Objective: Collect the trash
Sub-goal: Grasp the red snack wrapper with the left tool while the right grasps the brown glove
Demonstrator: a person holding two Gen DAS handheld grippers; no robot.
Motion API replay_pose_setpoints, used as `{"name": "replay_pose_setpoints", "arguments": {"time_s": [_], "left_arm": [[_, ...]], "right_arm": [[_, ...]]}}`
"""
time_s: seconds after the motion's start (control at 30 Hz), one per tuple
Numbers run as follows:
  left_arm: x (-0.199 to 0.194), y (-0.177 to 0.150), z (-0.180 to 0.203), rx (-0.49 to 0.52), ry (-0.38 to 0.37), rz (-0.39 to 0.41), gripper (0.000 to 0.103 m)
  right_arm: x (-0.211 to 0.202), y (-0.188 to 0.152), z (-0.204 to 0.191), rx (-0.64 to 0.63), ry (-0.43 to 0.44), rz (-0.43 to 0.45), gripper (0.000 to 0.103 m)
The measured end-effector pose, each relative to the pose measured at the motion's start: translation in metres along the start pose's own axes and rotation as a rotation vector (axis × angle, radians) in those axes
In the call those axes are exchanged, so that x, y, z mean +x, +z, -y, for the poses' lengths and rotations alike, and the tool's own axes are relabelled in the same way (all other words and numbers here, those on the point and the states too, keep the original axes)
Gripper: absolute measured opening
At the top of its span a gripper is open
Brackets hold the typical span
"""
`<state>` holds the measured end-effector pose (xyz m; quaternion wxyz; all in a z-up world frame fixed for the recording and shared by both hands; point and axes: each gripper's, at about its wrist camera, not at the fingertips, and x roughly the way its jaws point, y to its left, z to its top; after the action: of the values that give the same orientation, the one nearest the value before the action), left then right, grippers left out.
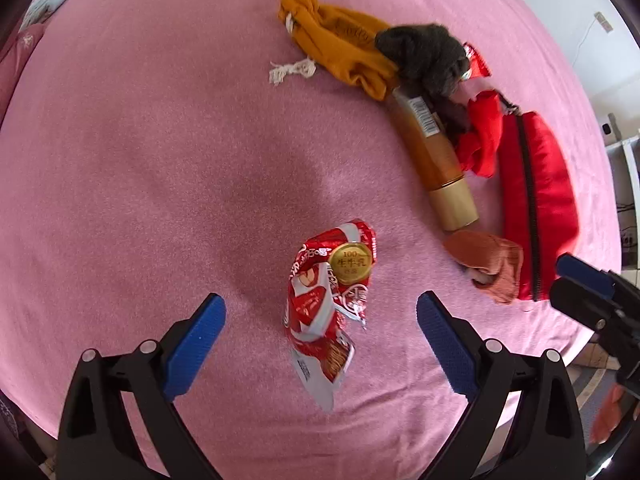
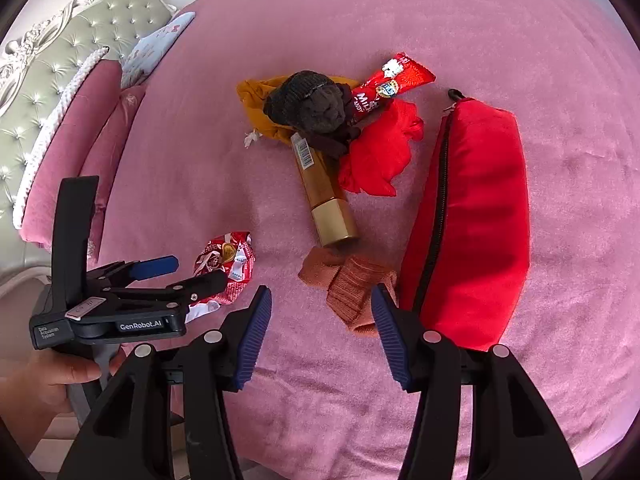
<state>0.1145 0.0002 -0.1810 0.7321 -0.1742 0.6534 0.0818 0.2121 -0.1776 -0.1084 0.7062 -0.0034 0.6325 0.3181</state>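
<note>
Left-wrist view: left gripper [image 1: 321, 322] points down at a pink blanket [image 1: 140, 140], jaws spread wide, nothing clamped. A crumpled red-and-white snack wrapper [image 1: 330, 300] lies on the blanket between the blue pads [image 1: 196, 344] without touching either; its lower end sits low-centre in the frame. At centre-right, a pile: mustard cloth [image 1: 340, 44], dark grey knit [image 1: 428, 56], amber bottle w/ gold cap [image 1: 436, 156], red cloth [image 1: 482, 136], red zip pouch [image 1: 540, 204], orange knit [image 1: 492, 264]. Only a corner of a second red wrapper [image 1: 476, 60] shows behind the grey knit — print unreadable here. Right gripper [image 1: 576, 284] enters at the right edge, mostly cut off.

Right-wrist view: right gripper [image 2: 322, 332] is open, about half spread, w/ nothing between the pads; orange knit [image 2: 352, 292] lies just beyond the tips, touching the pouch [image 2: 472, 220]. The second wrapper, a long red candy wrapper [image 2: 394, 80], is seen nearly whole at upper centre, its lower end under the grey knit [image 2: 312, 104]. Left gripper [image 2: 188, 272] appears side-on at lower left, held by a hand [image 2: 44, 384]; its lower finger [image 2: 208, 282] covers part of the snack wrapper [image 2: 226, 260]. Bottle [image 2: 324, 192] neck end is hidden under the knit. A headboard [image 2: 60, 60] and pillows [image 2: 80, 132] at upper left — not visible in the left-wrist view.
</note>
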Motion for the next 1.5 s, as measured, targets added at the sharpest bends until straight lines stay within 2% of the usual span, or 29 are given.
{"name": "replay_pose_setpoints", "arguments": {"time_s": [0.1,0.13,0.2,0.23,0.27,0.37,0.67,0.8,0.87,1.0,1.13,1.23,1.3,1.5], "left_arm": [[0.013,0.002,0.0,0.001,0.008,-0.019,0.092],[0.017,0.003,0.0,-0.001,0.008,-0.026,0.088],[0.026,0.004,0.001,-0.004,0.017,-0.045,0.073],[0.031,0.005,0.002,-0.003,0.03,-0.061,0.055],[0.035,0.005,0.003,-0.002,0.034,-0.078,0.042],[0.04,0.005,0.005,-0.014,0.015,-0.093,0.038],[0.019,0.002,-0.002,-0.07,-0.106,-0.062,0.036],[0.017,0.001,-0.006,-0.081,-0.122,-0.063,0.036],[0.015,0.006,-0.014,-0.088,-0.129,-0.066,0.036],[0.013,0.002,-0.012,-0.091,-0.139,-0.067,0.036],[0.009,0.0,-0.009,-0.083,-0.151,-0.066,0.036],[0.002,-0.006,-0.004,-0.079,-0.17,-0.068,0.036],[-0.001,-0.008,-0.005,-0.061,-0.163,-0.067,0.036],[-0.021,-0.023,0.005,-0.008,-0.173,-0.062,0.036]], "right_arm": [[0.009,0.004,0.004,-0.006,0.001,-0.022,0.052],[0.012,0.005,0.005,-0.009,0.001,-0.028,0.052],[0.017,0.007,0.006,-0.016,-0.005,-0.041,0.052],[0.019,0.008,0.006,-0.02,-0.009,-0.046,0.052],[0.021,0.009,0.007,-0.021,-0.01,-0.05,0.052],[0.026,0.012,0.009,-0.012,-0.013,-0.065,0.052],[0.044,0.015,0.011,-0.038,-0.062,-0.106,0.053],[0.058,0.016,0.011,-0.058,-0.098,-0.133,0.053],[0.062,0.016,0.01,-0.075,-0.118,-0.141,0.048],[0.067,0.017,0.013,-0.082,-0.126,-0.148,0.029],[0.057,0.017,0.018,-0.052,-0.101,-0.119,0.02],[0.045,0.01,0.01,-0.065,-0.063,-0.103,0.02],[0.037,0.004,0.002,-0.082,-0.067,-0.086,0.02],[-0.002,-0.02,-0.004,-0.009,-0.019,-0.011,0.02]]}}
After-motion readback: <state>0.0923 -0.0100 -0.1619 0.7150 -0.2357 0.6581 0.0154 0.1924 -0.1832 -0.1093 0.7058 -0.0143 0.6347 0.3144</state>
